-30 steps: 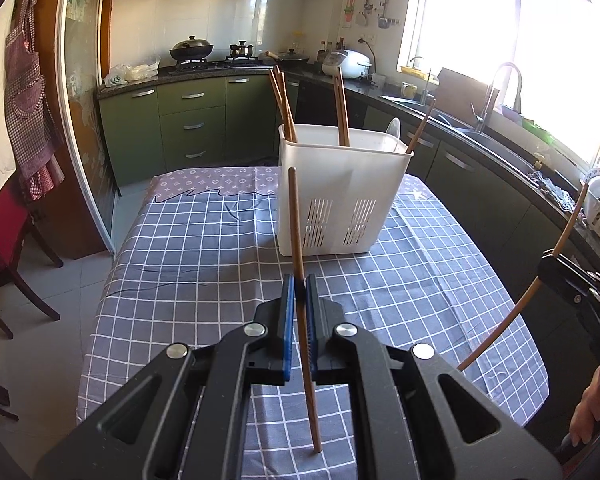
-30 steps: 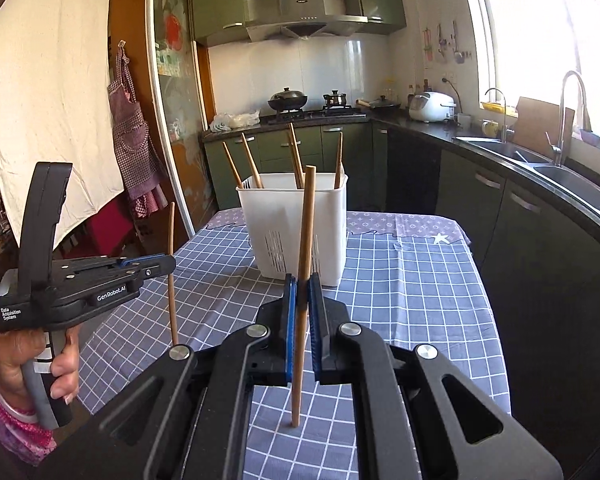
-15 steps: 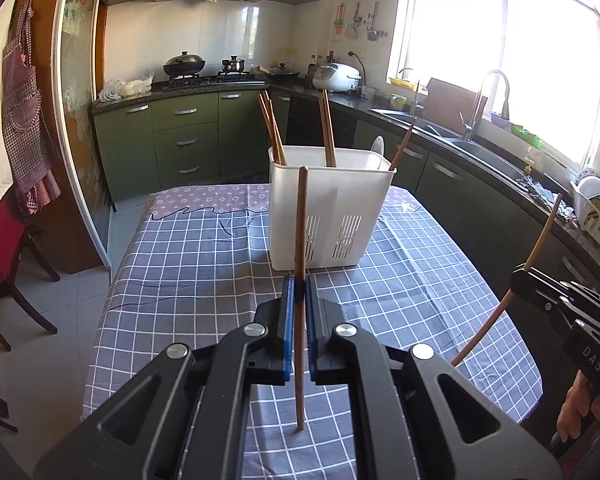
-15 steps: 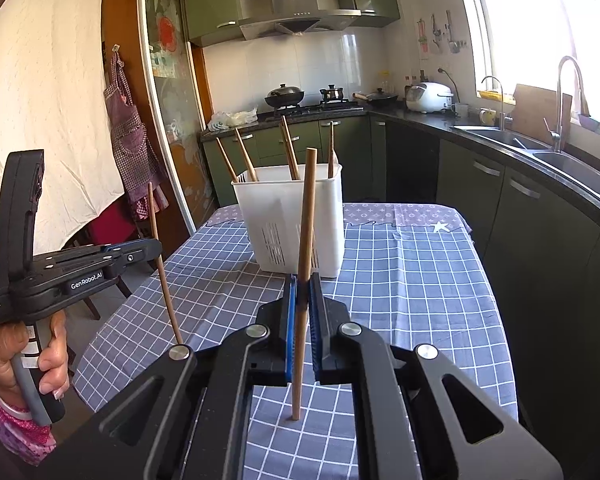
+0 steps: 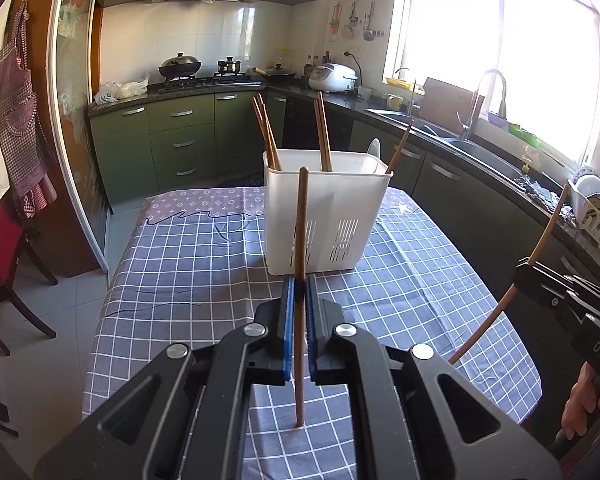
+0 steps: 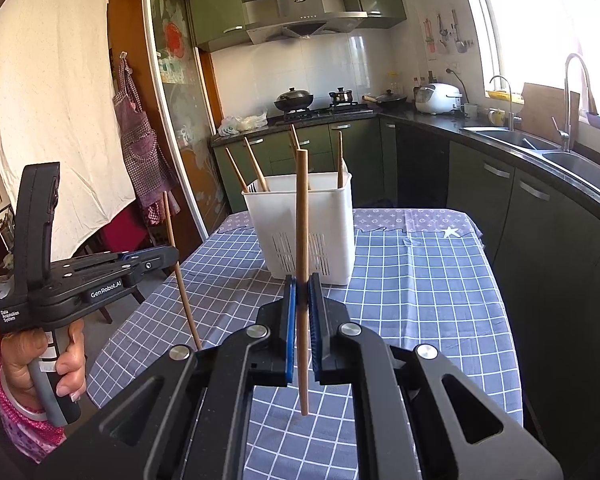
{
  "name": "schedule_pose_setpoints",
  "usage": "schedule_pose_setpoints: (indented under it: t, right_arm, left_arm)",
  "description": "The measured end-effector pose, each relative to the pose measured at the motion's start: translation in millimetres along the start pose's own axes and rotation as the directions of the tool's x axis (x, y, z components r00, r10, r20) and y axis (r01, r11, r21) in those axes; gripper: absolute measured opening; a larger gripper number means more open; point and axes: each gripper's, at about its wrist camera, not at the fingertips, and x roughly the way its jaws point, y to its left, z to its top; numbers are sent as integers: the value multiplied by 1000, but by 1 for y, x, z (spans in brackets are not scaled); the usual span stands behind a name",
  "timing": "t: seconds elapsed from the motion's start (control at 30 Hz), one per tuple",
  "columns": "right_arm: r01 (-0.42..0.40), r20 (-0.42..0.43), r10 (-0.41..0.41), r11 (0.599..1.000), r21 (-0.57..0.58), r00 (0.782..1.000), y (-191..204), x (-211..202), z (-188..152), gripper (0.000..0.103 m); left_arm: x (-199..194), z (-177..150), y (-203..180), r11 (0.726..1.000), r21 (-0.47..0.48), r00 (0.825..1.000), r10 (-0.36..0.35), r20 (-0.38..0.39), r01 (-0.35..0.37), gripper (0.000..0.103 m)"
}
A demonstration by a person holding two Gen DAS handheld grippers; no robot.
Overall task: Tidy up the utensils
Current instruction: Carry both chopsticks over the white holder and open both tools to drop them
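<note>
A white slotted utensil holder (image 5: 324,212) stands on the checked tablecloth and holds several wooden chopsticks (image 5: 265,136) and a white spoon (image 5: 374,148). My left gripper (image 5: 299,286) is shut on an upright wooden chopstick (image 5: 301,232), held above the table in front of the holder. My right gripper (image 6: 302,282) is shut on another upright chopstick (image 6: 302,216), also short of the holder (image 6: 300,224). Each gripper shows in the other's view: the right gripper (image 5: 520,270) at the right edge, the left gripper (image 6: 176,256) at the left.
The table (image 5: 188,264) has a grey checked cloth. A red chair (image 5: 0,248) stands left of it. Green kitchen cabinets (image 5: 180,140), a stove with pots (image 5: 180,66) and a sink (image 5: 472,136) line the far and right walls.
Both grippers have risen and tilted, so the holder sits lower in both views. The left chopstick now stands more upright. Both grips are unchanged.
</note>
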Motion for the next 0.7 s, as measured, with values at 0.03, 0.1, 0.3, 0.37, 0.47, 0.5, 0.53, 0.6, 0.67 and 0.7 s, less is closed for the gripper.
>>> schedule_pose_setpoints:
  t: [0.03,0.1,0.3,0.37,0.47,0.5,0.53,0.6,0.67,0.7]
  right_arm:
    - [-3,2,3,1000,-2,1000,1,0,1,7]
    - [-8,4,8,1000,-6,1000,2,1,3,7]
    - [-21,28,22,999,-27,999,7,-3,19,7]
    - [-26,37,27,999,-33,999,9,-3,26,7]
    - [-37,48,39,999,-36,998,11,-4,34,7]
    - [-42,50,44,998,-37,998,12,-4,38,7]
    - [-44,54,46,998,-37,997,12,-3,42,7]
    - [-52,66,55,998,-40,996,12,-3,53,7]
    - [-60,81,64,997,-48,995,14,-4,65,7]
    - [-63,90,68,996,-57,994,16,-5,72,7]
  left_arm:
    - [0,0,0,1000,1,1000,0,0,0,5]
    - [0,2,0,1000,2,1000,-2,1,2,5]
    - [-4,8,-1,1000,15,1000,-9,17,9,5]
    - [-6,12,-2,1000,19,1000,-14,22,14,5]
    - [-9,19,-3,999,26,999,-24,30,23,5]
    - [-10,22,-3,999,29,999,-25,34,24,5]
    - [-11,26,-3,999,33,999,-25,38,24,5]
    - [-14,34,-5,999,43,998,-28,48,26,5]
    - [-18,44,-5,998,47,998,-37,55,34,5]
    - [-20,50,-5,998,51,997,-43,59,40,5]
